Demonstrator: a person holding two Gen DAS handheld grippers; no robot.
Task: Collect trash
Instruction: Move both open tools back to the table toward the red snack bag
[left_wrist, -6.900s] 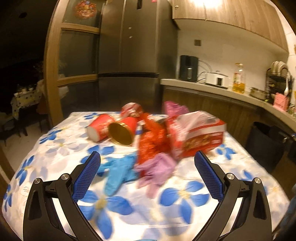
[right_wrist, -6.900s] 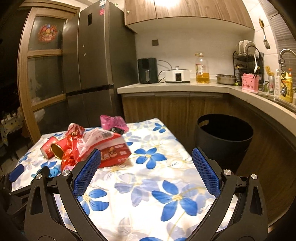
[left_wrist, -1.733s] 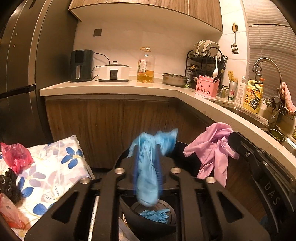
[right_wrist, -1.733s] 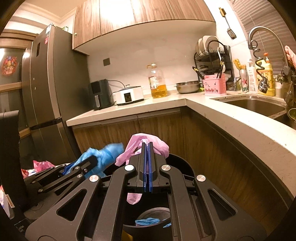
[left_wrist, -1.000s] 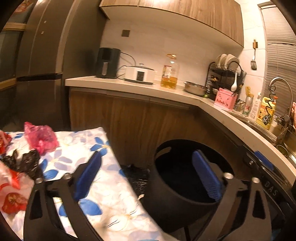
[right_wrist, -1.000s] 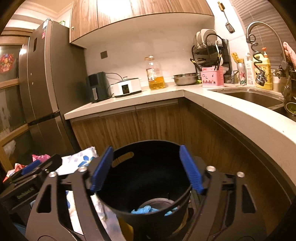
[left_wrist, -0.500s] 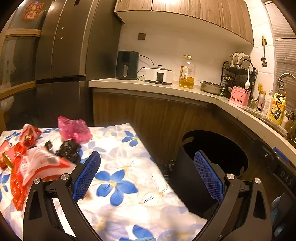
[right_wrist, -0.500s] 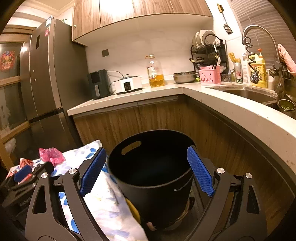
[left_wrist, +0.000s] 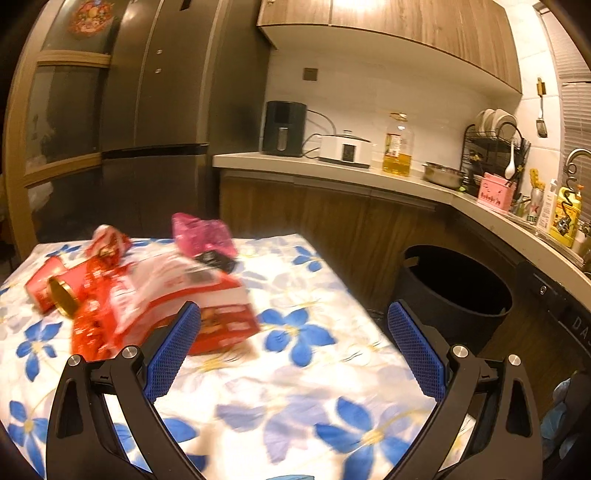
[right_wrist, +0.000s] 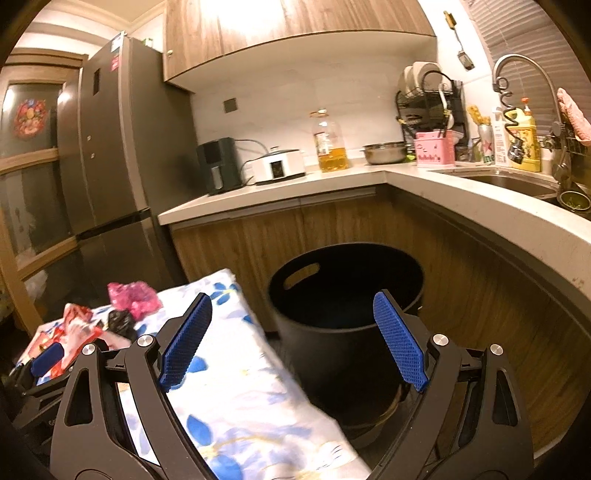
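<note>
Fridge (left_wrist: 147, 110): left, tall, dark
Oil bottle (right_wrist: 328, 144): on kitchen surface (right_wrist: 332, 177), beside cooker (right_wrist: 277, 166)
Dish rack (right_wrist: 428, 96): nr sink corner

The right gripper (right_wrist: 291, 339) fills the bottom of the frame, its blue pads (right_wrist: 400, 341) spread wide with nothing between them. Beyond, at centre, stands a black bin (right_wrist: 343, 306) against the wooden cabinets (right_wrist: 258, 240). At lower left a flowered tablecloth (right_wrist: 236, 380) carries a pink bag (right_wrist: 135, 295), a black bag (right_wrist: 120, 319) and red wrappers (right_wrist: 79, 330); part of the left gripper (right_wrist: 46, 360) shows at the left edge. A fridge (right_wrist: 114, 147) stands at left, a sink (right_wrist: 517, 184) at right.
</note>
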